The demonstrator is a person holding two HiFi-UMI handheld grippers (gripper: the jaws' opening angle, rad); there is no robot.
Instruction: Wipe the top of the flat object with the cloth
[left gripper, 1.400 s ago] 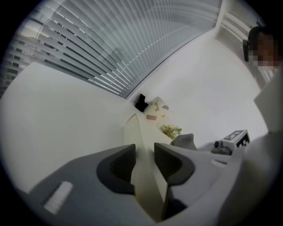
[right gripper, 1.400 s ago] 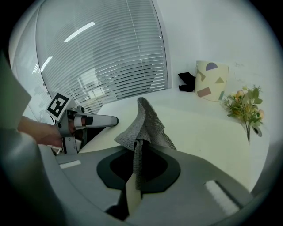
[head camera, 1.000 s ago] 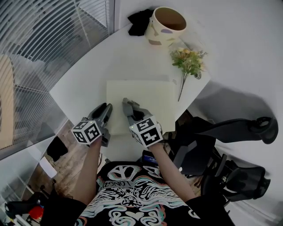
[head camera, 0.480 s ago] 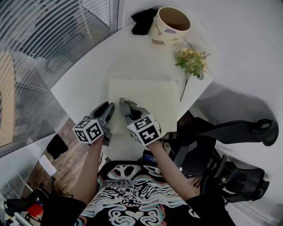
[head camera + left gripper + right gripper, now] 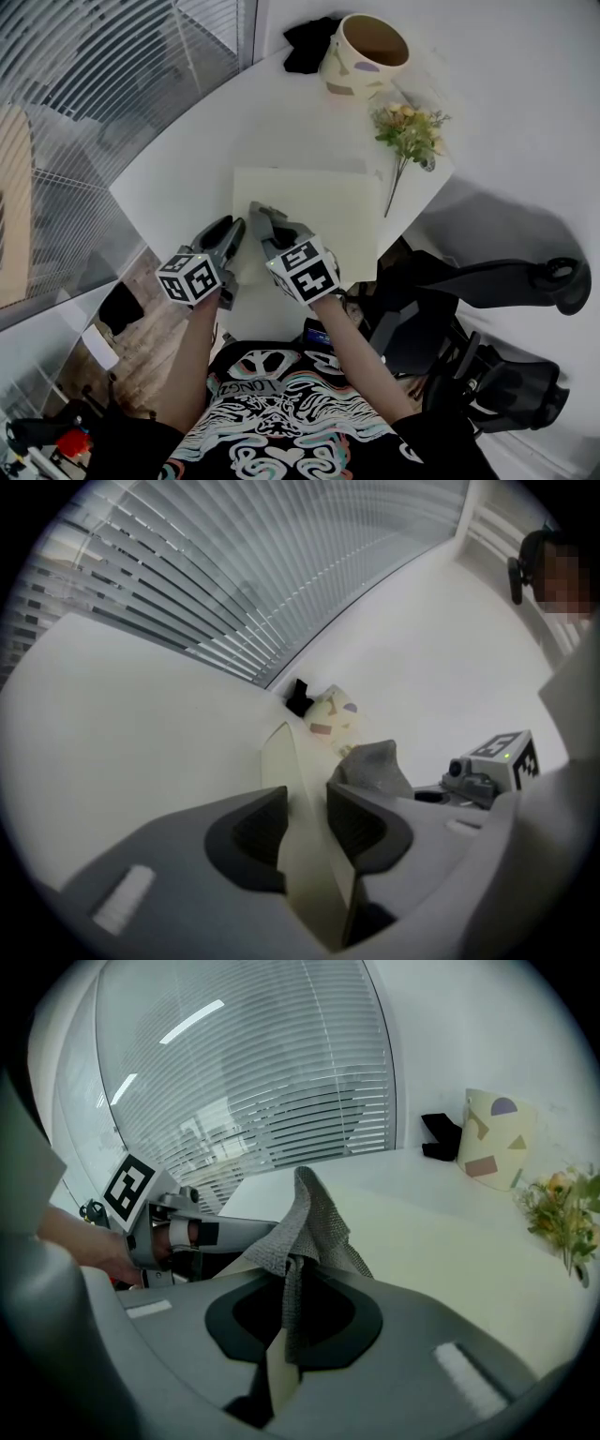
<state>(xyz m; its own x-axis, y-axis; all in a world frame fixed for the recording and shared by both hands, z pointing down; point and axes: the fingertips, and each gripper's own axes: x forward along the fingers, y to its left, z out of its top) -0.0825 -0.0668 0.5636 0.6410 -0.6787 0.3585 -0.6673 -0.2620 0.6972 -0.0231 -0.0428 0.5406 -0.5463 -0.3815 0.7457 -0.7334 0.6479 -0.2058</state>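
Note:
A cream flat board [image 5: 319,206] lies on the white table [image 5: 187,159]. My left gripper [image 5: 232,231] clamps the board's near left edge; in the left gripper view the cream board [image 5: 292,789] runs between the jaws of the left gripper [image 5: 307,803]. My right gripper [image 5: 259,216] sits just right of it over the board's near left corner, shut on a grey mesh cloth [image 5: 307,1227]. The cloth stands up out of the right gripper [image 5: 295,1283] and drapes onto the board [image 5: 450,1251]. The grey cloth [image 5: 377,766] also shows in the left gripper view.
A patterned cup [image 5: 364,52] stands at the table's far edge with a black object [image 5: 307,42] beside it. A flower sprig [image 5: 408,136] lies right of the board. A black office chair [image 5: 487,281] stands off the table's right side. Window blinds [image 5: 84,84] fill the left.
My right gripper has slid a little to the left and farther onto the board with the cloth, closing in on the left gripper. The left gripper has kept its hold.

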